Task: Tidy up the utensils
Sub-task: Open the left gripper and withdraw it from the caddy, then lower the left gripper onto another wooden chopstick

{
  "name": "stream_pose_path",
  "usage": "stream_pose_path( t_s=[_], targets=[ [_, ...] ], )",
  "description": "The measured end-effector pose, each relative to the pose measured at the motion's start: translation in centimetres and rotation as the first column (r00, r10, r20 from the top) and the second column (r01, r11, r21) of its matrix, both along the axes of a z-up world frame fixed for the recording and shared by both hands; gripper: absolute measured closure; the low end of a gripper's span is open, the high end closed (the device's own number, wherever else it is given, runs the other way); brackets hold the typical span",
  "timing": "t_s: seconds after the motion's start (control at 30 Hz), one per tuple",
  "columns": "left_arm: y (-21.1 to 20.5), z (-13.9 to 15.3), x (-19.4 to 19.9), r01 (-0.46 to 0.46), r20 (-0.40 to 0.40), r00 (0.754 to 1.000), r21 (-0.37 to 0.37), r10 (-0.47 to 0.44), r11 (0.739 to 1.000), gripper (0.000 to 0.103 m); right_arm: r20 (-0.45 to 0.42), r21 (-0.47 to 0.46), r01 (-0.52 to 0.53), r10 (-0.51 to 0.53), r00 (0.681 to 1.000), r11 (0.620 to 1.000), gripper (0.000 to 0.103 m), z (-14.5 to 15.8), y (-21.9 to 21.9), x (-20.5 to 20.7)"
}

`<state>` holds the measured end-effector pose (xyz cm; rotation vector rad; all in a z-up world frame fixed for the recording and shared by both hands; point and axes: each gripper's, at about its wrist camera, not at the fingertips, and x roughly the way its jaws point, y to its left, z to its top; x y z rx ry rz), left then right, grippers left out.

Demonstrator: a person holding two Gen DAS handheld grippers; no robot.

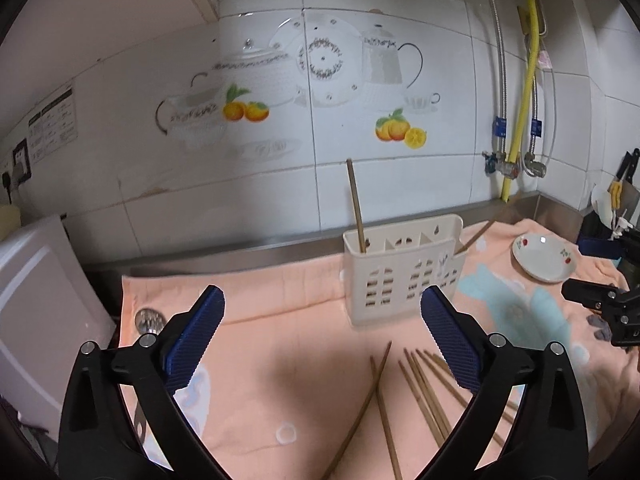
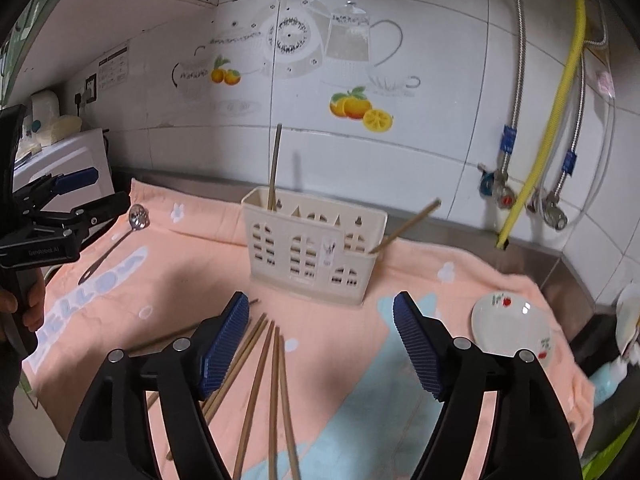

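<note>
Peach towel (image 2: 192,264) reading "HELLO" is covering the surface. Both the left gripper (image 1: 322,340) and right gripper (image 2: 320,344) are gaping empty above loose chopsticks (image 2: 268,380); the cream holder (image 2: 312,248), with two chopsticks in it, is standing beyond the jaws, a spoon (image 2: 120,236) lying left.

loose wooden chopsticks (image 2: 272,380) on towel; two stand in cream holder (image 2: 308,244)
</note>
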<state>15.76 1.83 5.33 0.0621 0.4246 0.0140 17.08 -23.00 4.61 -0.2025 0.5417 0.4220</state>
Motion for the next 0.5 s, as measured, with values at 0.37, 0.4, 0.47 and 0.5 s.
stream_pose_path(
  t_s=[0.37, 0.4, 0.47, 0.5],
  targets=[
    [0.1, -2.9, -3.1, 0.002, -0.045, 0.999, 0.002, -0.002, 1.0, 0.005, -0.036, -0.012, 0.021, -0.022, 0.999, 1.0, 0.03, -5.0, -1.0, -3.9],
    [0.1, -3.4, -3.4, 0.003, -0.051, 0.999, 0.0, -0.003, 1.0, 0.005, -0.043, -0.01, 0.025, -0.025, 0.999, 1.0, 0.03, -5.4, -1.1, -4.1],
    [0.0, -4.1, -3.9, 0.002, -0.06, 0.998, 0.005, -0.002, 1.0, 0.005, -0.057, -0.007, 0.03, -0.03, 0.998, 1.0, 0.03, -6.3, -1.3, -4.5],
    [0.0, -4.6, -4.2, 0.001, -0.065, 0.998, 0.01, 0.0, 1.0, 0.005, -0.061, -0.007, 0.031, -0.031, 0.998, 0.999, 0.03, -6.7, -1.4, -4.8]
  ],
)
